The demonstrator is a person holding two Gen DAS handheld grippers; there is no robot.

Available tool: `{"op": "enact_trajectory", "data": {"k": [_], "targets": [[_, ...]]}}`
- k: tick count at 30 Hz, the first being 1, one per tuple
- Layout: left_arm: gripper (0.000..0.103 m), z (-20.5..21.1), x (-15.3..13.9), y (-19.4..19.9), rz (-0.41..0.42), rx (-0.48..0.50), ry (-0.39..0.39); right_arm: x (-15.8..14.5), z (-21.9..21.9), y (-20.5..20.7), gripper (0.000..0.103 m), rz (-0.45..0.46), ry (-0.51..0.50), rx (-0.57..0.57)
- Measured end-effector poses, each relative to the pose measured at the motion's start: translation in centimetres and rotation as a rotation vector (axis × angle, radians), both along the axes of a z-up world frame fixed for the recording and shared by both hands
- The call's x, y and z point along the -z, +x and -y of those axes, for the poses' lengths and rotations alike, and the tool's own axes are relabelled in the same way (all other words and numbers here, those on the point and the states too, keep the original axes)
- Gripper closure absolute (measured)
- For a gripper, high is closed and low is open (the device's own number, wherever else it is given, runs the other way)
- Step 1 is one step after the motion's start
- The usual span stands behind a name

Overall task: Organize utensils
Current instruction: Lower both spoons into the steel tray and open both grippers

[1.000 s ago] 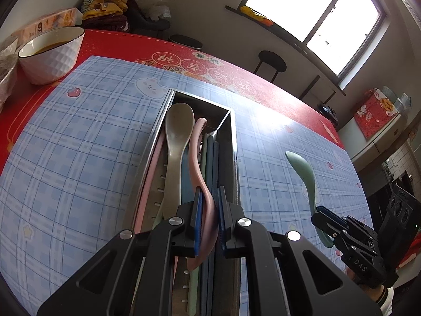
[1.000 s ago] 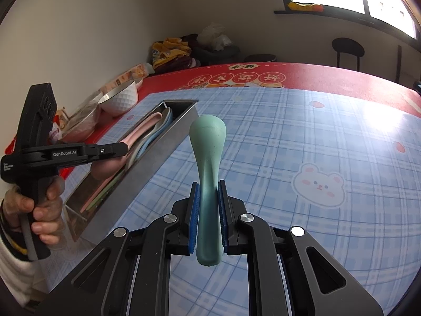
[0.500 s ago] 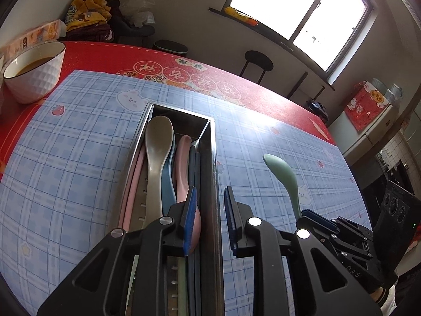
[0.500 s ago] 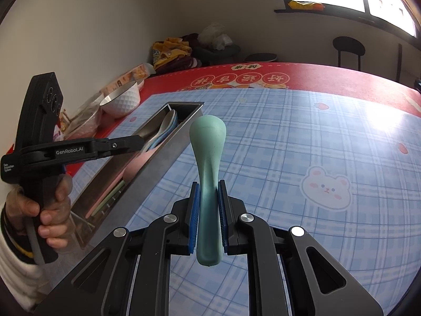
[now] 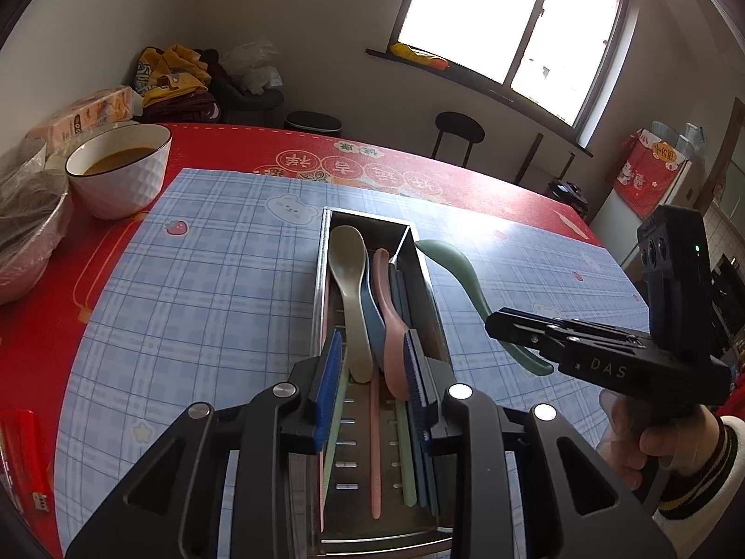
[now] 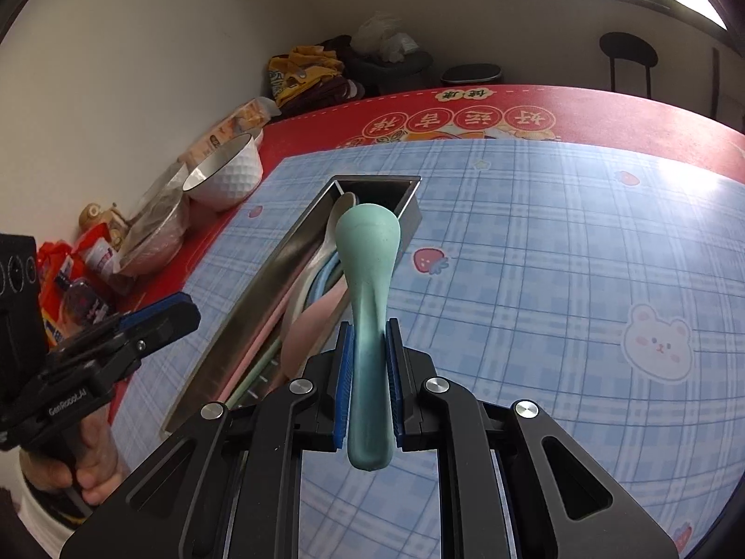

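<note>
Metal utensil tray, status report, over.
Left gripper open, empty, over steel utensil tray. Right gripper shut on teal plastic spoon, beside tray. Path clear.

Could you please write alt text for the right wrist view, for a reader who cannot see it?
The right gripper is shut on a green spoon, holding it above a long metal utensil tray of spoons and chopsticks on a blue checked mat. The open left gripper is at left.
</note>
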State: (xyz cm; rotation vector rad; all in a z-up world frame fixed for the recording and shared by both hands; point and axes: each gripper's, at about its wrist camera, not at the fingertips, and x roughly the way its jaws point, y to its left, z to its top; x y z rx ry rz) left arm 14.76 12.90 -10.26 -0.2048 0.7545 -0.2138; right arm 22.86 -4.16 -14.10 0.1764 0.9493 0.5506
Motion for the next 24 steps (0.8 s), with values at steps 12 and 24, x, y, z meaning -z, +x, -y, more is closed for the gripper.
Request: {"op": "enact_trajectory", "data": {"k": [12,24], "targets": [[0.072,-4.8,0.8,-2.3,0.0,-0.066,-0.043,0.9,-7.2,3.1,0.089,-0.106,-0.078,0.042],[0.071,-5.8,0.9,-2.6,0.001,-0.071,-0.069,1.7,-8.4,3.5,0.087,-0.178,-0.002,0.074]]}}
